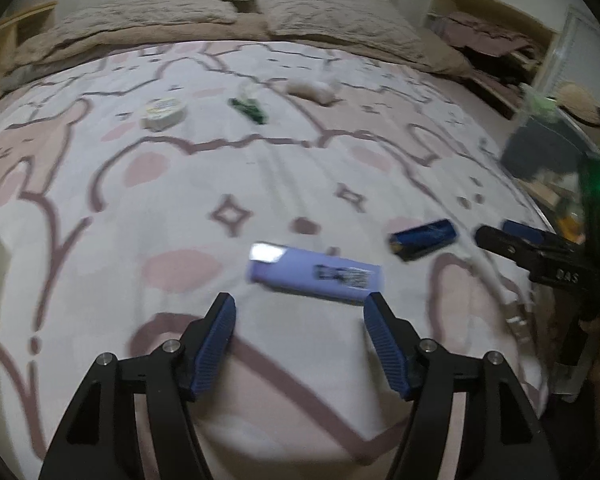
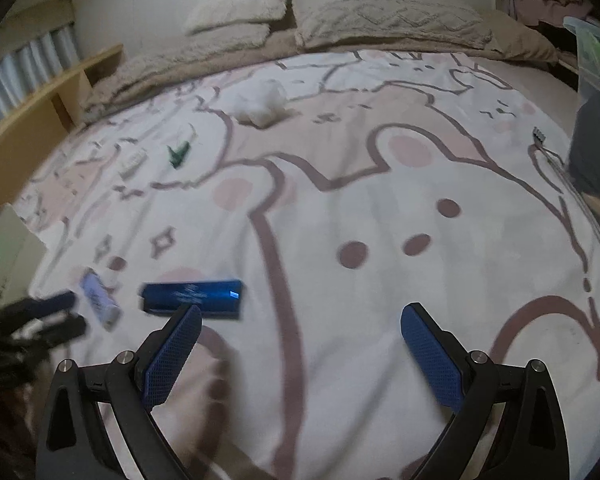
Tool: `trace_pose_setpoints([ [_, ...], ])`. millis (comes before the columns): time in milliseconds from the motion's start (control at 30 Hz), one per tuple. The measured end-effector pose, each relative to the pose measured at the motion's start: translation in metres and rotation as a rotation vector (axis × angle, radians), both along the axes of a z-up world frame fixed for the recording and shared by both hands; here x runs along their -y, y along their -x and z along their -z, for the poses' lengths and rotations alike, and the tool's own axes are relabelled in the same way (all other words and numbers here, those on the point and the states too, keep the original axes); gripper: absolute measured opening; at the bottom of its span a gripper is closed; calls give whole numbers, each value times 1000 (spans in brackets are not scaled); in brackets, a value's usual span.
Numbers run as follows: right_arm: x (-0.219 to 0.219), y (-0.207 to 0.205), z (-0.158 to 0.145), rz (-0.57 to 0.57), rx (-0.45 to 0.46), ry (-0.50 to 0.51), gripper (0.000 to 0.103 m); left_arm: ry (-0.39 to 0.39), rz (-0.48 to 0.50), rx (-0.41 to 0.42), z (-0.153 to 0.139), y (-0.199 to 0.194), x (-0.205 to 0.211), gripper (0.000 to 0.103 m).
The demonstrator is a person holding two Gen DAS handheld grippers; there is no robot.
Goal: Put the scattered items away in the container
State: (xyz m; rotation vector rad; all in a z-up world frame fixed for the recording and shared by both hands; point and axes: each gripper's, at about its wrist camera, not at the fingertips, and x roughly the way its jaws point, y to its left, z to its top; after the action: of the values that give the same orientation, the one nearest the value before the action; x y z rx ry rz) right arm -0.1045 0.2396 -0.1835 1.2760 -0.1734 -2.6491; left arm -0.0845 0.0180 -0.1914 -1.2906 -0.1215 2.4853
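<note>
Items lie scattered on a bed with a bear-print cover. A lilac box (image 1: 316, 274) lies just beyond my open, empty left gripper (image 1: 300, 312); it also shows in the right wrist view (image 2: 99, 296). A dark blue box (image 1: 424, 238) lies to its right, and in the right wrist view (image 2: 192, 296) it sits just past the left finger of my open, empty right gripper (image 2: 300, 320). Farther off lie a round white tin (image 1: 164, 114), a green packet (image 1: 248, 109) and a white fluffy item (image 1: 312, 90). A dark container (image 2: 598, 136) stands at the bed's right edge.
Beige pillows (image 2: 380, 20) and a folded blanket line the head of the bed. A wooden shelf (image 2: 40, 120) runs along the left side. A cable (image 2: 548, 152) lies near the container. A shelf with clothes (image 1: 488, 40) stands at the far right.
</note>
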Motion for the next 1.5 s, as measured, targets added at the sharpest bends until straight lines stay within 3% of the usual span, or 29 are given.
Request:
trace_pose_setpoints([
  [100,9,-2,-3,-29,-17,45,100,30,24,-21,0,1,-9,67],
  [267,29,-4,-2,-77,-22,18,100,91,49,-49,5,5,-21,67],
  [400,38,-3,1,-93,-18,1,100,115,56,-62,9,10,-25,81],
  [500,43,-1,2,-100,-13,0,100,136,53,-65,10,13,-28,85],
  [833,76,13,9,-156,11,-73,100,158,51,-72,8,17,-20,86],
  [1133,71,14,16,-105,30,-113,99,265,140,-80,5,4,-13,87],
  [1233,67,11,14,-84,21,-119,81,269,146,-71,3,-1,-7,87],
  [1500,62,8,13,-88,29,-105,81,305,148,-97,-10,-15,11,87],
])
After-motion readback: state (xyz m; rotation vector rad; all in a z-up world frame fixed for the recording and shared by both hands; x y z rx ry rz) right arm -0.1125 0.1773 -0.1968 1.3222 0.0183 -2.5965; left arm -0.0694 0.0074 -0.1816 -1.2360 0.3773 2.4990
